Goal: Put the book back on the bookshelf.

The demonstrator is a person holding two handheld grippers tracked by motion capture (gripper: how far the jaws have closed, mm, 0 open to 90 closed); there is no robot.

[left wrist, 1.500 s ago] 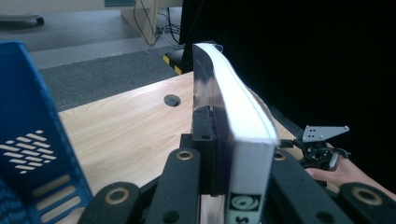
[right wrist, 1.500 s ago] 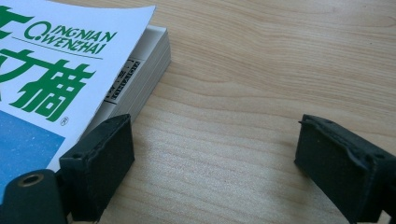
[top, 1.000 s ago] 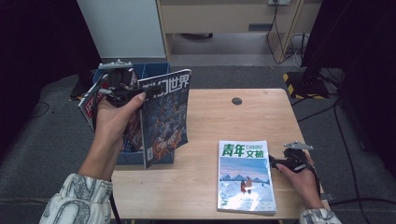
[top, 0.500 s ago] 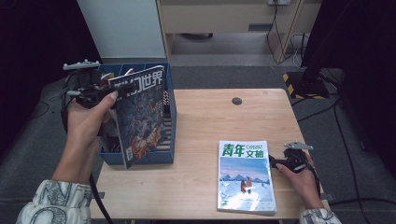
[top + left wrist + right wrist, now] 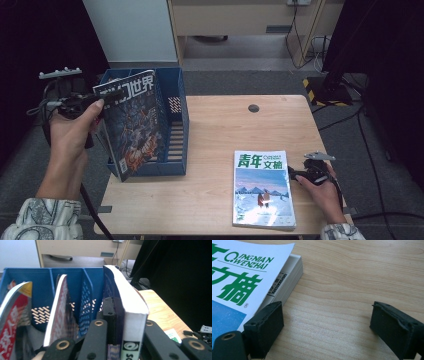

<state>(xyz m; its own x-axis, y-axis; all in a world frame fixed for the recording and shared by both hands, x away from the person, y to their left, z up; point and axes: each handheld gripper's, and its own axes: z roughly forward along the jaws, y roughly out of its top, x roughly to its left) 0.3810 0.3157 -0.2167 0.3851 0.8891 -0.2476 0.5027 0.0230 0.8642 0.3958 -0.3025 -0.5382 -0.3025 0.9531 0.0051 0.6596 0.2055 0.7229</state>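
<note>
Left gripper (image 5: 102, 97) up at the desk's left edge, jaws pinching the dark magazine (image 5: 132, 122) by its top corner. Magazine hangs upright, tilted a bit, lower end down inside the blue file rack (image 5: 175, 130); in the left gripper view its white page edge (image 5: 130, 302) runs straight ahead from between the jaws, over the rack's rightmost slot. Left of the jaws, two more magazines stand in the other slots, a red one (image 5: 12, 315) and a dark one (image 5: 58, 312). Desk (image 5: 225, 125) bare wood in the middle. Right gripper (image 5: 300, 175) low on the desk, jaws spread wide, gripping nothing. Green-titled magazine (image 5: 262, 187) lies flat, its spine edge just beside the near jaw (image 5: 265, 327), touching or nearly so; cannot tell which.
</note>
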